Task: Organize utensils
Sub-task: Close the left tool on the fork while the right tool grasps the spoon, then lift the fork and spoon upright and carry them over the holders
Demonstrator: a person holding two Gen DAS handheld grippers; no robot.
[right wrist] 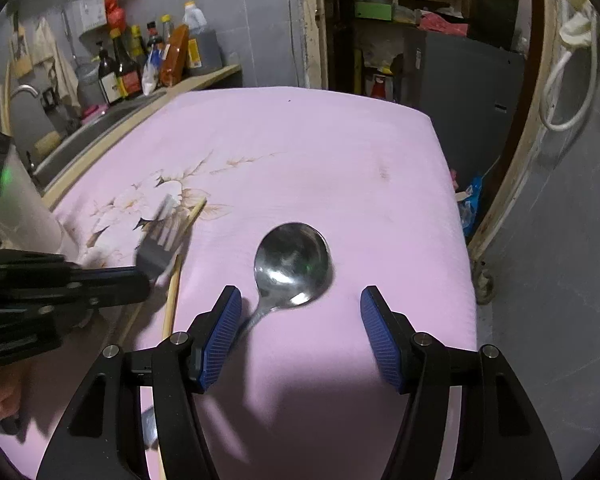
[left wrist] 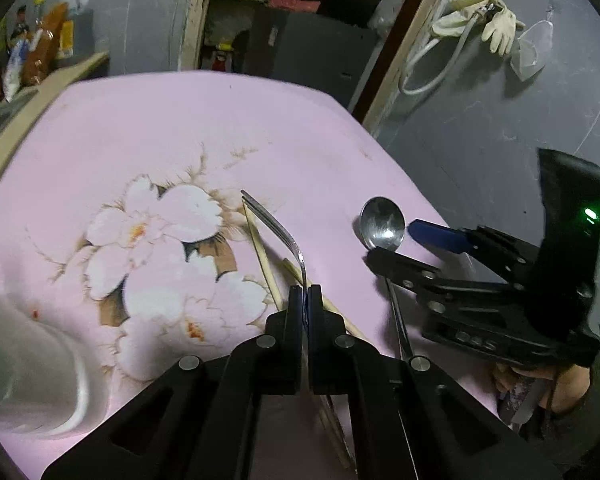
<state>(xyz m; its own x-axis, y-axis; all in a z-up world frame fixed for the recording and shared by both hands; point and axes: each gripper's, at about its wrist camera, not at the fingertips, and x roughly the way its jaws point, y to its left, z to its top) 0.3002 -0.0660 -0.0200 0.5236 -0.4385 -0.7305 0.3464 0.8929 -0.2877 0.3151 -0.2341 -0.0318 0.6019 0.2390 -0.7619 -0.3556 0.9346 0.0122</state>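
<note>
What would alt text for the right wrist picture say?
An open right tool hovers over a metal spoon lying on a pink flowered cloth. At left, the left tool holds a fork above wooden chopsticks.

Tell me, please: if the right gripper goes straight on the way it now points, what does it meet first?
Most likely the spoon. The right gripper is open, and the spoon bowl lies on the pink cloth just ahead, between its fingers. Its height above the cloth is unclear.

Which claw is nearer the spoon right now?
Right. The right claw is open over the spoon, with the handle beside its left finger. The left claw is off to the side, shut on the fork.
</note>
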